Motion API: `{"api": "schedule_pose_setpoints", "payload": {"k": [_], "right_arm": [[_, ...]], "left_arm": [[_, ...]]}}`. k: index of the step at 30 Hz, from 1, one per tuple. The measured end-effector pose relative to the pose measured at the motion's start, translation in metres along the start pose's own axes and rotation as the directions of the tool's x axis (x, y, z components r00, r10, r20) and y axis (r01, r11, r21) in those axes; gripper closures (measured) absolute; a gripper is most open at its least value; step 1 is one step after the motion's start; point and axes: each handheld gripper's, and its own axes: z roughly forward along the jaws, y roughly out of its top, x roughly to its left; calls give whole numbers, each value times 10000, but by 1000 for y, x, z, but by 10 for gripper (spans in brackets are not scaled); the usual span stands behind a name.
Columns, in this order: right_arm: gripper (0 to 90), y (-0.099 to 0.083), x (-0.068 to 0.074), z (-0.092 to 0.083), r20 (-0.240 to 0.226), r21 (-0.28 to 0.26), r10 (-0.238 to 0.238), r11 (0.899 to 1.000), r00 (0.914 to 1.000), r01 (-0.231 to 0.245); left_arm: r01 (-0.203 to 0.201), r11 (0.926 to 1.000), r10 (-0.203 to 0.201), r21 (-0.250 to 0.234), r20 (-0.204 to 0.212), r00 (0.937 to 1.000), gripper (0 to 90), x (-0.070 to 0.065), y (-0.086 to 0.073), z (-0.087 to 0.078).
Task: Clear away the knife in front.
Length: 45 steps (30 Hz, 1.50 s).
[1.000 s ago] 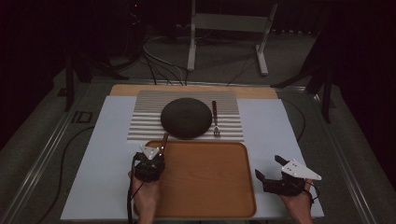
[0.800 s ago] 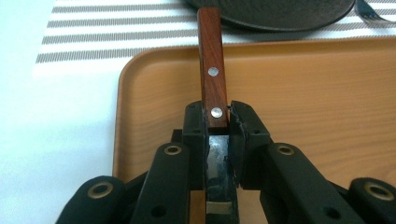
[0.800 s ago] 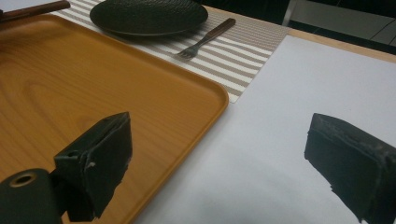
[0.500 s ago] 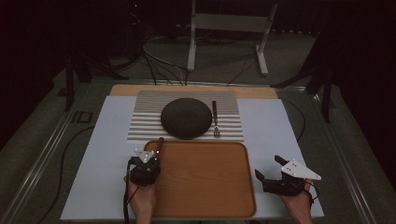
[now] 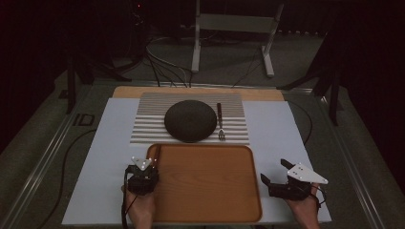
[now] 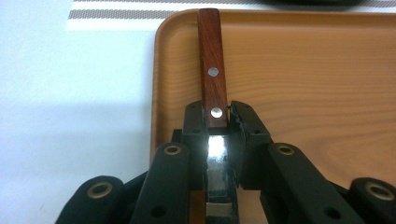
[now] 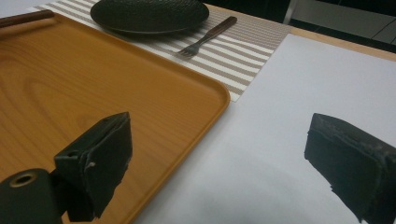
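Here's the knife [image 6: 211, 70], its wooden handle with two silver rivets pointing away along the left rim of the wooden tray [image 6: 303, 84], and the left gripper [image 6: 218, 123] is clamped tight on it, jaws pinched in right where handle meets blade. The shiny blade runs back between the jaws toward the camera. From the high view the left gripper [image 5: 149, 164] sits at the tray's [image 5: 210, 210] near-left corner, the handle [image 5: 156, 151] poking forward along the left edge, the person's hand [image 5: 140, 207] coming in from below.

Across on the other side, the right gripper [image 5: 274, 172] waits just off the tray's right edge over the white table cover [image 5: 100, 157], jaws wide apart and holding nothing. In its own view the right gripper [image 7: 219, 154] straddles the tray's rim [image 7: 205, 116], one jaw over the wood, the other over the white surface [image 7: 299, 79].

Beyond the tray lies a striped placemat [image 5: 143, 129], carrying a dark round plate [image 5: 190, 120] with a fork [image 5: 220, 121] just beside it on the right, tines toward the tray. Farther back, cables [image 5: 162, 62] trail across the floor near a metal stand [image 5: 234, 28].
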Motion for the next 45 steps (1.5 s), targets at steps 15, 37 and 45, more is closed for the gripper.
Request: {"api": "schedule_pose_setpoints", "payload": {"k": [15,37,45], "right_arm": [[75,0,0,0,-10,-7,5,10000,10000,-5],[75,0,-1,-1,7,-54,42,10000,10000,-42],[75,0,-1,-2,36,-94,68,9999,10000,-68]], "left_arm": [[-431,9977,455,-531,439,9980,446,2,15,-4],[-1349,9567,1991,-2581,2417,9497,0,18,63,-10],[-1774,9373,2593,-3000,2599,9302,0,26,78,-15]]}}
